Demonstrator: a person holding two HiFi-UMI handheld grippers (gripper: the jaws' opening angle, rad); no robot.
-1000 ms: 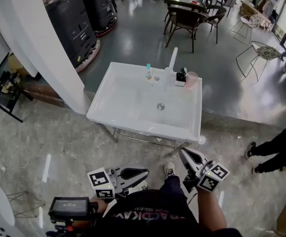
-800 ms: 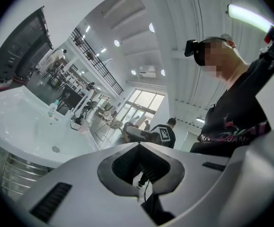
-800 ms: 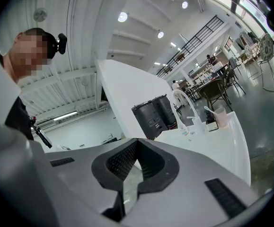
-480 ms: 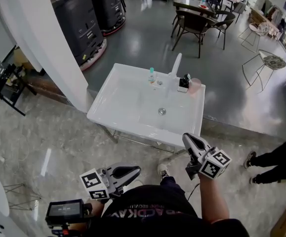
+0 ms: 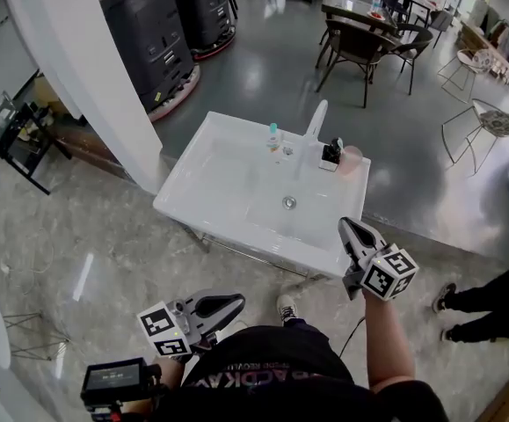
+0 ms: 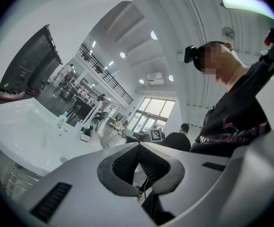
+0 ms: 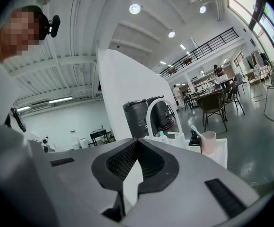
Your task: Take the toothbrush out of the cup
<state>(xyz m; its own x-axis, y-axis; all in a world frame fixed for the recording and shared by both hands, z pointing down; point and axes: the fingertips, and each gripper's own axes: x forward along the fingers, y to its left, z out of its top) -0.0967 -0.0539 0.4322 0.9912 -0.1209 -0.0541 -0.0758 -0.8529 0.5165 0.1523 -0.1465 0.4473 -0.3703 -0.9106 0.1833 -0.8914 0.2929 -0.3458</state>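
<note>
A pink cup stands on the back right corner of the white sink, and in the head view its contents are too small to make out. The right gripper view shows the same cup with a light toothbrush leaning out of it. My right gripper is shut and empty, held just before the sink's front right edge, well short of the cup. Low at my left side, my left gripper is shut and empty too. The jaw tips touch in both the left gripper view and the right gripper view.
On the sink's back rim are a white faucet, a small bottle and a black item beside the cup. A white pillar and black machines stand left. Chairs and tables stand behind. Another person's legs are at right.
I have come closer to the sink. My right gripper has risen and gone forward to the sink's front edge. The left gripper stays low at my side.
</note>
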